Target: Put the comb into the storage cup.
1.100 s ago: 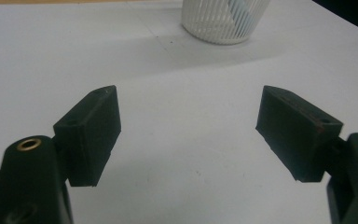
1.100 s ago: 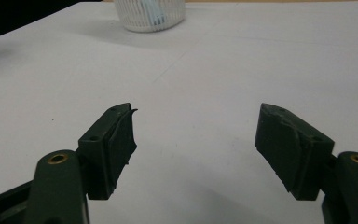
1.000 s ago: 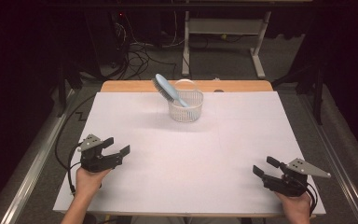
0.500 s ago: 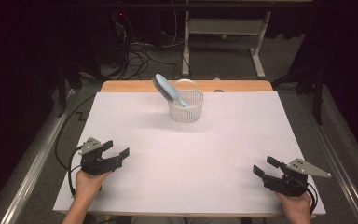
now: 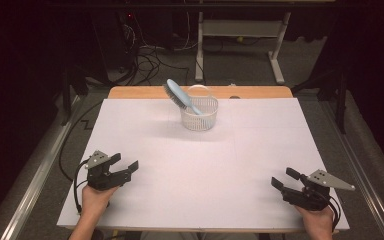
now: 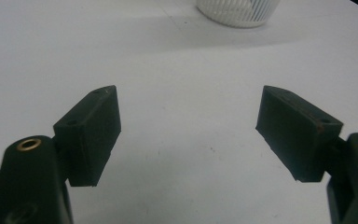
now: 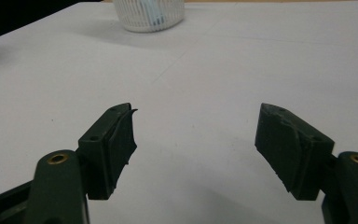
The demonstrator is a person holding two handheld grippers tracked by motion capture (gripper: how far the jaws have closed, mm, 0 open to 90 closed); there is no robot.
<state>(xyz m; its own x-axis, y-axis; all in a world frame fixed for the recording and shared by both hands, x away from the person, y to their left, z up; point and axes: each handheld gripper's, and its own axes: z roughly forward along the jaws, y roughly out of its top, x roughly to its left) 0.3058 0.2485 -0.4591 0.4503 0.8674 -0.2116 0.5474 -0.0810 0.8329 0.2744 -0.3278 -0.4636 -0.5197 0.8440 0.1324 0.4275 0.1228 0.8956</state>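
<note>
A small white mesh basket [image 5: 199, 113] stands at the far middle of the white table [image 5: 205, 165]. A light blue hairbrush [image 5: 179, 95] leans in it, bristle head sticking up to the left. The basket's base shows far ahead in the left gripper view [image 6: 239, 11] and in the right gripper view [image 7: 148, 15]. My left gripper [image 5: 125, 163] rests open near the table's front left, held by a hand, nothing between its jaws [image 6: 186, 130]. At the front right my right gripper [image 5: 284, 178] is open too, with bare table between its jaws [image 7: 193, 140].
A wooden strip [image 5: 145, 92] runs along the table's far edge. Beyond it are cables on the floor [image 5: 145, 60] and a white desk frame [image 5: 240, 35]. Metal rails [image 5: 35, 175] run along both sides of the table.
The left gripper has shifted slightly. The right gripper, basket and brush have stayed put.
</note>
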